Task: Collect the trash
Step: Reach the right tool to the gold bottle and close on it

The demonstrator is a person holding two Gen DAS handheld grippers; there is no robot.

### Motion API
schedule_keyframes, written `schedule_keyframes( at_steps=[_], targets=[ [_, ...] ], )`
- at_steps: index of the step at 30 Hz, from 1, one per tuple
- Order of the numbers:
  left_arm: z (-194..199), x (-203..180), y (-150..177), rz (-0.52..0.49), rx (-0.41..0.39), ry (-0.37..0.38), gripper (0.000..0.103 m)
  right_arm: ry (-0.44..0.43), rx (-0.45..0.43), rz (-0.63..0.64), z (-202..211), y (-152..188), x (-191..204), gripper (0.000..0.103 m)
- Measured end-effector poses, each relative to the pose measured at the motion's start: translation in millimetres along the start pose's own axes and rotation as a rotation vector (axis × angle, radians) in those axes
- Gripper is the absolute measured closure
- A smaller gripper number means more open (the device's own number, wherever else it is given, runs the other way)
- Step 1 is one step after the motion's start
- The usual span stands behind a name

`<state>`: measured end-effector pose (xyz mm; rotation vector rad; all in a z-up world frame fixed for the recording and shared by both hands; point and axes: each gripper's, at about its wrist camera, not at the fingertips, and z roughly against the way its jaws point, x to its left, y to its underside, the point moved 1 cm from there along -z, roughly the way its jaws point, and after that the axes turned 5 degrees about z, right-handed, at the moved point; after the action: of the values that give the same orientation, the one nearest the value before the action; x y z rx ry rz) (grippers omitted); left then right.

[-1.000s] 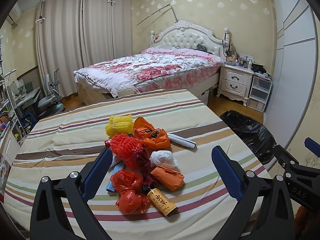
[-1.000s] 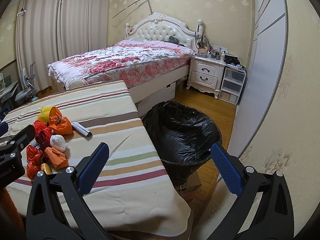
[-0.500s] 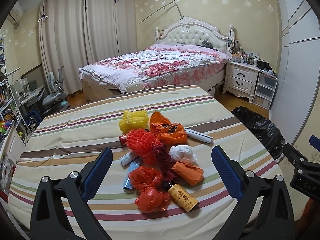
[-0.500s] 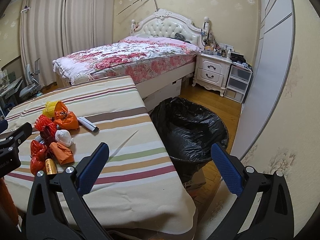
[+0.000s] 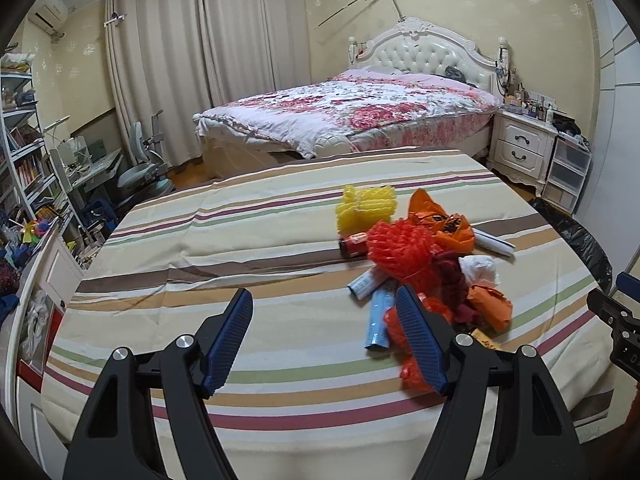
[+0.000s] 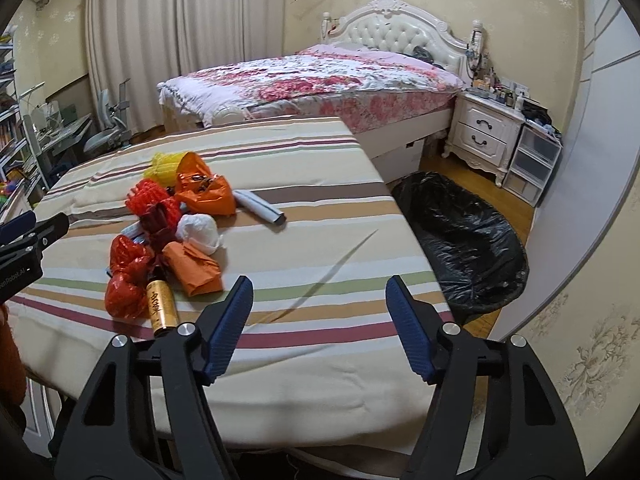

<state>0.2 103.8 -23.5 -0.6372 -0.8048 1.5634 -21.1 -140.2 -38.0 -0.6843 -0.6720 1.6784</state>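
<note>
Hovering over the striped table [image 5: 248, 232], the left gripper [image 5: 326, 338] has its blue jaws spread apart with nothing between them; its right finger [image 5: 420, 344] overlaps the near edge of the trash pile [image 5: 424, 268], which lies toward two o'clock from it. The right gripper [image 6: 320, 326] hangs released too, empty, above the table's near right corner, with the pile [image 6: 172, 224] off toward ten o'clock. In that heap a yellow net [image 6: 164, 164] sits farthest back, an orange bag [image 6: 206, 194] beside it, a white wad [image 6: 199, 232] in the middle, and a gold bottle [image 6: 161, 306] nearest the edge at about nine o'clock from the right gripper. A black-lined trash bin [image 6: 464, 248] stands on the floor just beside the table, toward two o'clock of the right gripper. A flowered bed [image 6: 320, 76] fills the room behind.
</note>
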Motion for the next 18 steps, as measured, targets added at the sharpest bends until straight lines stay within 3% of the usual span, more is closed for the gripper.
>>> schedule_keyframes(
  at_steps=[9, 18],
  targets=[
    [-3.6, 48.5, 16.6, 0.038, 0.037, -0.085, 0.028, -0.127, 0.05, 0.142, -15.2, -4.1, 65.2, 0.047],
    [-9.3, 81.9, 33.8, 0.073, 0.076, -0.139, 0.026, -0.199, 0.125, 0.215, -31.7, 1.0, 96.9, 0.071]
  ],
)
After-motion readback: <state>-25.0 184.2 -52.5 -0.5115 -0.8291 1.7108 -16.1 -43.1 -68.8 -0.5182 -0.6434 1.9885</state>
